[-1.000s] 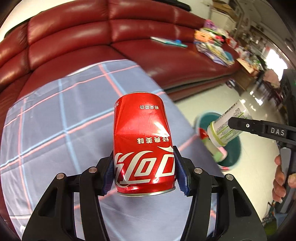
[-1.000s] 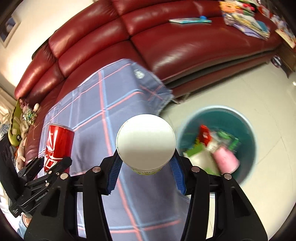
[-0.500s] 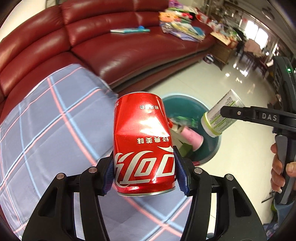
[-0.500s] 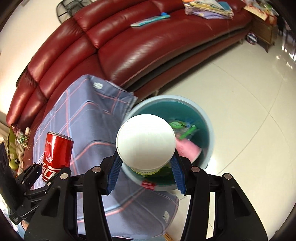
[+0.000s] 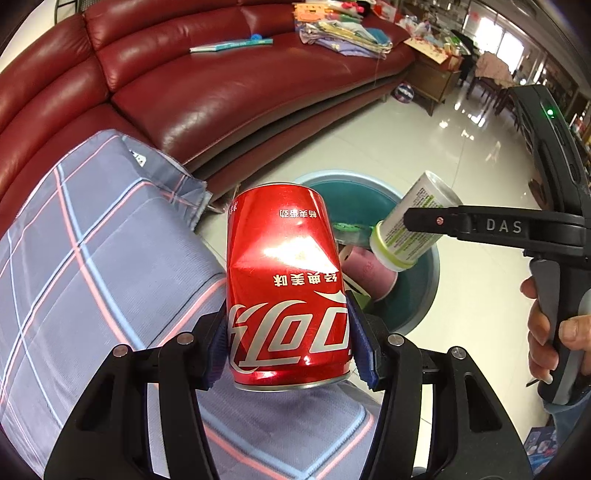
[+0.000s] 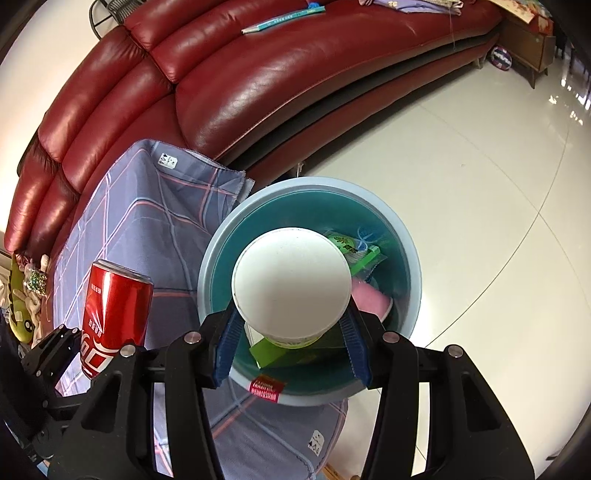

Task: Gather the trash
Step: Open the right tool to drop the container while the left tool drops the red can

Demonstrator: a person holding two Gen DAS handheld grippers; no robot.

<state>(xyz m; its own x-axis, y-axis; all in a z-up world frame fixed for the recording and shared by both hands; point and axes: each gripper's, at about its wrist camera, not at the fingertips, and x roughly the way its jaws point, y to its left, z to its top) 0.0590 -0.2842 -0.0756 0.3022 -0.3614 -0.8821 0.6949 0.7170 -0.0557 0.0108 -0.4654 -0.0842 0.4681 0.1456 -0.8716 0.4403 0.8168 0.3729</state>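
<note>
My left gripper (image 5: 288, 347) is shut on a dented red cola can (image 5: 286, 291), held upside down above the cloth-covered table edge; the can also shows in the right wrist view (image 6: 114, 314). My right gripper (image 6: 291, 339) is shut on a white cup with green print (image 6: 291, 284), held directly over the round teal trash bin (image 6: 406, 258). In the left wrist view the cup (image 5: 413, 225) hangs over the bin (image 5: 424, 280). The bin holds green wrappers (image 6: 354, 247), a pink cup (image 6: 371, 301) and other litter.
A grey-blue plaid cloth (image 5: 92, 277) covers the table beside the bin. A red leather sofa (image 5: 229, 85) runs behind, with a book (image 5: 231, 44) and piled items (image 5: 343, 33) on it. Glossy tiled floor (image 6: 480, 166) lies to the right.
Both grippers have swung toward the bin. The cup has moved from the bin's near edge to right over its opening. The can has moved closer to the bin. Both grips are unchanged.
</note>
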